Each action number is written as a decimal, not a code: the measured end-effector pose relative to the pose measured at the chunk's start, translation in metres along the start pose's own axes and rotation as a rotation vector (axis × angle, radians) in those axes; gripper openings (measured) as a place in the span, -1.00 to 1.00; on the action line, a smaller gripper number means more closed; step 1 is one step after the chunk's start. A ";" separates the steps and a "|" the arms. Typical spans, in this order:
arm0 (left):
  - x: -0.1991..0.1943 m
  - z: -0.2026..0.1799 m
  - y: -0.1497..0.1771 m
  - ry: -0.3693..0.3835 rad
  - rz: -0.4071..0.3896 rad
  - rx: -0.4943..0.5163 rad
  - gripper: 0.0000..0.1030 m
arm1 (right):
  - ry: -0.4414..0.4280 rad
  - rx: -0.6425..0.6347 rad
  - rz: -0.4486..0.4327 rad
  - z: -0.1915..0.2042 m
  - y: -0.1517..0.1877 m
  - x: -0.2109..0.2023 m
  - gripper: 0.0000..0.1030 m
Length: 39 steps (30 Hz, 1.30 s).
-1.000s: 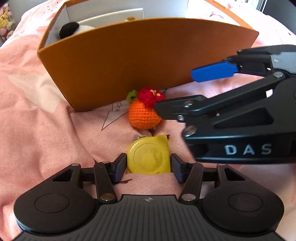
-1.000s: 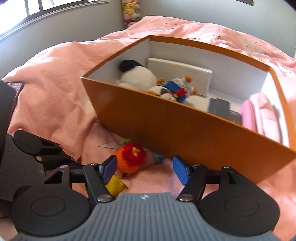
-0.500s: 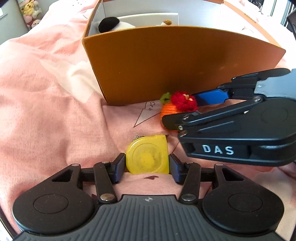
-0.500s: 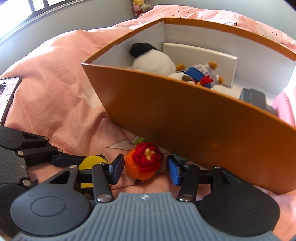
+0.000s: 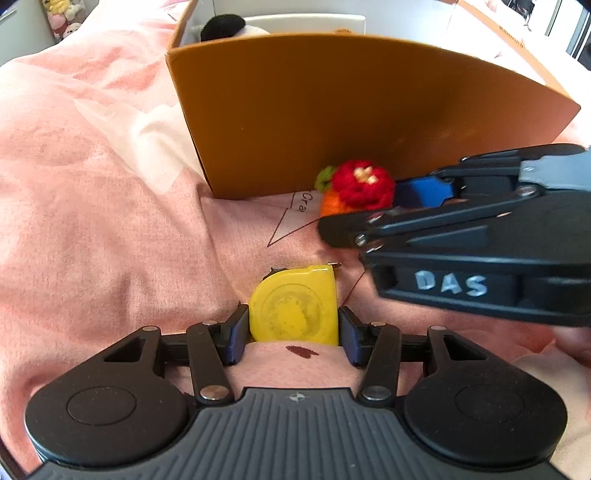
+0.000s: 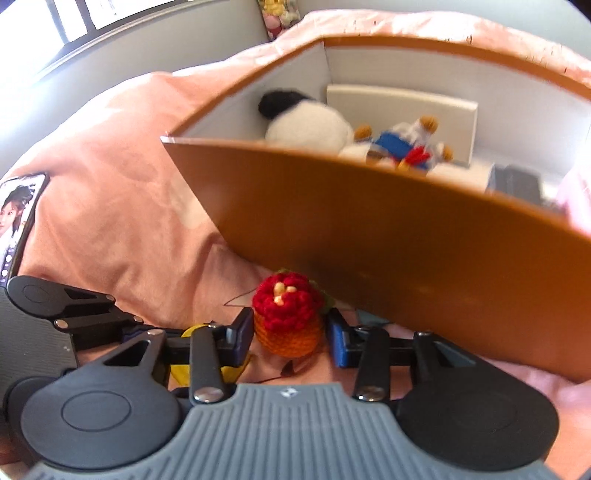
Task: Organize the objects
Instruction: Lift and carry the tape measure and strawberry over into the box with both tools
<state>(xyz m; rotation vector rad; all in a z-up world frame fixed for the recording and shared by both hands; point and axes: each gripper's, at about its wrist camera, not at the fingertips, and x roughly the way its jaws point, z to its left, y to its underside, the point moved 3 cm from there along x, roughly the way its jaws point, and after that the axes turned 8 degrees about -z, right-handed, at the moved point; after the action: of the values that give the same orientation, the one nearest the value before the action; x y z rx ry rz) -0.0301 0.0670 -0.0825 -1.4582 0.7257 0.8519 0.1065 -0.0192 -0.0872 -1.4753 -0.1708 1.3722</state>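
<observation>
A yellow tape measure [image 5: 295, 308] lies on the pink bedspread between the fingers of my left gripper [image 5: 291, 332], which is shut on it. An orange crochet toy with a red flower top [image 6: 286, 319] sits by the orange box's front wall [image 6: 388, 240]. My right gripper [image 6: 290, 338] has closed around the toy, blue pads touching both sides. The toy also shows in the left wrist view [image 5: 356, 188], with the right gripper [image 5: 373, 206] around it.
The orange box [image 5: 351, 110] holds a black-and-white plush [image 6: 303, 122], a duck plush [image 6: 402, 146], a white flat box [image 6: 399, 107] and dark items. A phone [image 6: 18, 221] lies on the bedspread at left. Plush toys [image 5: 62, 26] sit far back.
My right gripper moved forward and closed around the crochet toy. My left gripper stayed shut on the tape measure and shifted left relative to the box.
</observation>
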 end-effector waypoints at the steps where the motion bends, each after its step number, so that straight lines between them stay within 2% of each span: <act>1: -0.005 0.000 0.003 0.002 -0.006 -0.003 0.11 | 0.003 -0.003 -0.013 0.000 -0.002 -0.006 -0.15; 8: -0.057 0.000 0.019 0.071 -0.102 -0.009 0.11 | 0.004 -0.007 -0.116 -0.003 -0.015 -0.061 -0.15; 11: -0.082 0.001 0.011 0.118 -0.154 -0.025 0.11 | 0.011 -0.026 -0.180 -0.004 -0.026 -0.085 -0.15; 13: -0.093 -0.004 -0.029 0.160 -0.190 -0.027 0.11 | 0.023 -0.037 -0.225 -0.005 -0.037 -0.100 -0.15; 16: -0.119 -0.006 -0.046 0.217 -0.258 -0.036 0.11 | 0.055 -0.051 -0.262 -0.015 -0.056 -0.116 -0.14; 19: -0.127 -0.008 -0.092 0.251 -0.314 -0.041 0.11 | 0.094 -0.080 -0.273 -0.030 -0.075 -0.126 -0.14; 23: -0.138 -0.014 -0.134 0.260 -0.341 0.014 0.11 | 0.132 -0.099 -0.242 -0.055 -0.100 -0.127 -0.14; 27: -0.110 -0.032 -0.181 0.280 -0.327 0.110 0.11 | 0.176 -0.173 -0.197 -0.078 -0.123 -0.118 -0.14; 30: -0.073 -0.048 -0.209 0.279 -0.280 0.207 0.11 | 0.184 -0.203 -0.110 -0.098 -0.137 -0.097 -0.14; 34: -0.025 -0.065 -0.228 0.252 -0.214 0.377 0.11 | 0.162 -0.193 -0.002 -0.126 -0.150 -0.065 -0.14; 37: 0.002 -0.073 -0.232 0.266 -0.147 0.464 0.12 | 0.172 -0.205 0.074 -0.139 -0.154 -0.040 -0.14; 39: 0.016 -0.079 -0.233 0.266 -0.129 0.525 0.12 | 0.176 -0.220 0.121 -0.146 -0.154 -0.025 -0.14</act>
<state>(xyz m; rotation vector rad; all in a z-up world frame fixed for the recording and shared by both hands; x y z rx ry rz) 0.1813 0.0048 0.0278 -1.1333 0.9583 0.3297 0.2933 -0.0551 0.0096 -1.8075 -0.1249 1.3438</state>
